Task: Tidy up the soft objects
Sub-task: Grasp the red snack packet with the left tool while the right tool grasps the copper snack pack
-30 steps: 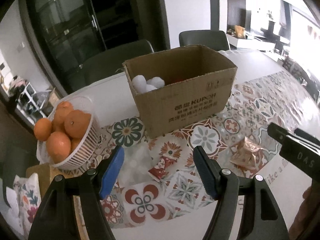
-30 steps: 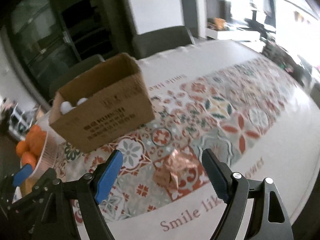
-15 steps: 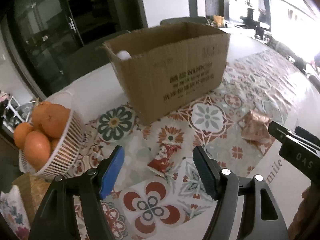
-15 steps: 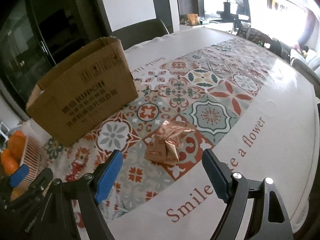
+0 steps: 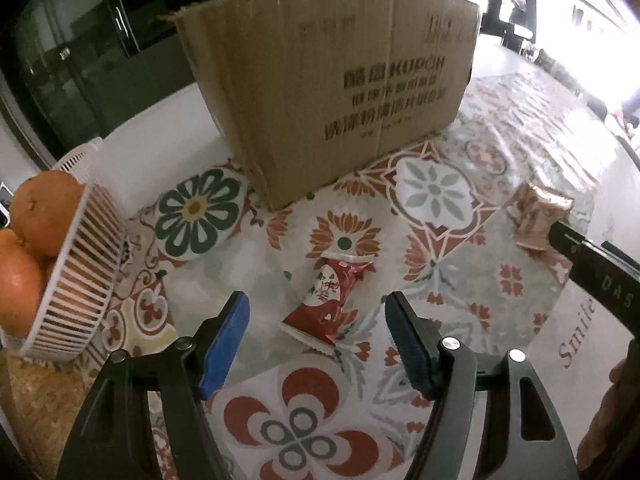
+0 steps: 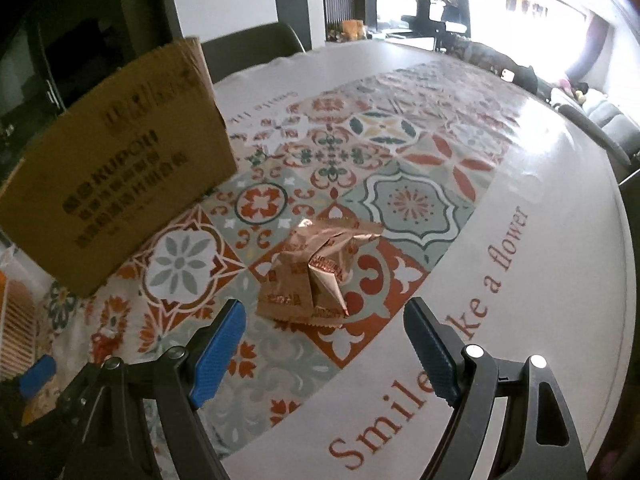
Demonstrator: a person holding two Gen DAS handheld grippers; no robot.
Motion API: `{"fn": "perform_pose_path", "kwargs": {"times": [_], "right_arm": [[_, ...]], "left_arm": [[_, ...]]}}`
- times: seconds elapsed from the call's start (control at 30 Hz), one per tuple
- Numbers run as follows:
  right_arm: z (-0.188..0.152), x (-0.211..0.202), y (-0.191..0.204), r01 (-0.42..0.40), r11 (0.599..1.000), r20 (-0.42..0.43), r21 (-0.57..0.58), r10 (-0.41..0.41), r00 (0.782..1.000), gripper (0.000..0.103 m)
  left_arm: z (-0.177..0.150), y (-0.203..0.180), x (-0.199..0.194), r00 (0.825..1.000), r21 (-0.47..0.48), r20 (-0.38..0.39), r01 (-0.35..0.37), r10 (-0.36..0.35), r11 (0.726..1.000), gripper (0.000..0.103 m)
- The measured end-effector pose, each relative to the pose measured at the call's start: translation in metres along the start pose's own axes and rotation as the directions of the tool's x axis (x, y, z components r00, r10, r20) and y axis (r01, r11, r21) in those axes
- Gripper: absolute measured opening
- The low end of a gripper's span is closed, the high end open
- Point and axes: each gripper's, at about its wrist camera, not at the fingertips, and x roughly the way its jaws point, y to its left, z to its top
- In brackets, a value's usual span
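Note:
A small red snack packet (image 5: pixel 328 304) lies flat on the patterned tablecloth, just ahead of my left gripper (image 5: pixel 318 342), which is open with nothing between its blue pads. A crumpled copper-coloured foil bag (image 6: pixel 314 276) (image 5: pixel 538 216) lies ahead of my right gripper (image 6: pixel 325 346), also open and empty. Behind both stands an open brown cardboard box (image 5: pixel 332 92) (image 6: pixel 108 172); its inside is hidden from this low angle. The right gripper's black arm (image 5: pixel 596 280) shows at the right edge of the left wrist view.
A white slatted basket (image 5: pixel 76 288) of oranges (image 5: pixel 44 212) stands at the left on a woven mat. The round table (image 6: pixel 560 208) curves away on the right with dark chairs (image 6: pixel 256 48) behind it. A person's fingers (image 5: pixel 612 412) show at the lower right.
Both grippers have sunk toward the table and tipped flatter. The red packet and foil bag now lie closer to the fingertips, and the box's inside has dropped out of sight.

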Motion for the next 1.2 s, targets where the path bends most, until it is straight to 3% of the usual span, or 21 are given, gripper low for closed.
{"fn": "perform_pose_path", "kwargs": {"times": [0.43, 0.63, 0.7, 0.87, 0.97, 1.13, 1.2], "right_arm": [[0.012, 0.035, -0.001, 0.046, 0.999, -0.037, 0.025, -0.045, 0.998, 0.082], [0.019, 0.049, 0.004, -0.014, 1.0, -0.07, 0.008, 0.015, 0.997, 0.082], [0.022, 0.052, 0.005, -0.036, 0.999, -0.077, 0.01, 0.037, 0.996, 0.082], [0.026, 0.056, 0.006, -0.055, 0.998, -0.072, -0.005, 0.054, 0.996, 0.082], [0.029, 0.057, 0.003, -0.076, 0.997, -0.065, -0.011, 0.075, 0.995, 0.079], [0.034, 0.06, 0.0, -0.092, 0.993, -0.069, -0.077, 0.087, 0.994, 0.059], [0.036, 0.06, -0.002, -0.102, 0.991, -0.073, -0.088, 0.095, 0.993, 0.057]], "left_arm": [[0.01, -0.004, 0.035, 0.998, -0.001, -0.05, 0.042, -0.042, 0.999, 0.064], [0.014, 0.002, 0.04, 0.994, -0.042, -0.05, 0.091, -0.093, 0.995, 0.043], [0.014, 0.004, 0.039, 0.994, -0.057, -0.047, 0.099, -0.102, 0.993, 0.024], [0.014, 0.003, 0.038, 0.995, -0.105, -0.055, 0.078, -0.084, 0.991, 0.022], [0.015, 0.0, 0.037, 0.995, -0.142, -0.06, 0.068, -0.077, 0.988, 0.022], [0.014, -0.007, 0.035, 0.996, -0.22, -0.066, 0.045, -0.061, 0.974, 0.022], [0.013, -0.01, 0.034, 0.996, -0.257, -0.068, 0.045, -0.065, 0.965, 0.022]]}}
